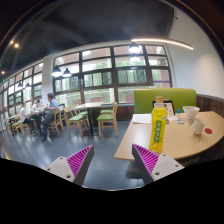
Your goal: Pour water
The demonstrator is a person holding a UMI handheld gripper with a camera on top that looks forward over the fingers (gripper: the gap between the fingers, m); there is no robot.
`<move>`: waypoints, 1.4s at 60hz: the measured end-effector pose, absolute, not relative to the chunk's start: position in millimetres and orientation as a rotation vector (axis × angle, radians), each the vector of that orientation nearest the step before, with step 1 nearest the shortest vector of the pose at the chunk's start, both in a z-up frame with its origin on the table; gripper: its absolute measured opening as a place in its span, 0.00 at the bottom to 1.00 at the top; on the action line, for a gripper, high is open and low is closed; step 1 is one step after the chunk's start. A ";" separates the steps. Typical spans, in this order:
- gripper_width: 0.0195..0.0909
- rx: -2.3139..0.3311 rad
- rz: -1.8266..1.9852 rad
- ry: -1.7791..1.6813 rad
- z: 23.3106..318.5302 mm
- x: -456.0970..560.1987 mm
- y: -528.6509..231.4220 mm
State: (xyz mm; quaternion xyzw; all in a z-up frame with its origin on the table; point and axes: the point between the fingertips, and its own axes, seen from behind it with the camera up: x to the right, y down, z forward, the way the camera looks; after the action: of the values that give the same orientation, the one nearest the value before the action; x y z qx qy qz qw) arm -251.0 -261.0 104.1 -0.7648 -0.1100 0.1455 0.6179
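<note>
From here I see my gripper (pixel 112 165) held off the tabletop (pixel 172 146), jaws spread and holding nothing. The yellow bottle (pixel 158 128) stands upright on it, long axis vertical, ahead of the jaws and off toward the right-hand finger. A white cup (pixel 190 113) sits beyond it, probably the pour target. I'd swing right and forward to straddle the bottle.

Daylight through windows (pixel 105 72), dim interior, strong fisheye edge distortion.

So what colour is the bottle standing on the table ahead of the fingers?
Yellow, with a green cap: the bottle shows clearly in the gripper view, beyond the open gripper.
</note>
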 end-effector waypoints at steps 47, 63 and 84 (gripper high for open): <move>0.88 -1.676 -0.019 -0.036 101.6 -108.4 -109.1; 0.45 -1.644 -0.064 -0.002 92.5 -109.9 -31.7; 0.15 -1.625 -0.026 -0.059 92.2 -113.6 -22.3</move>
State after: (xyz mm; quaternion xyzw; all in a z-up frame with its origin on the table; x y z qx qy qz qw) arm -113.6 -22.3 92.2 -0.7259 -0.0265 -0.0116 0.6872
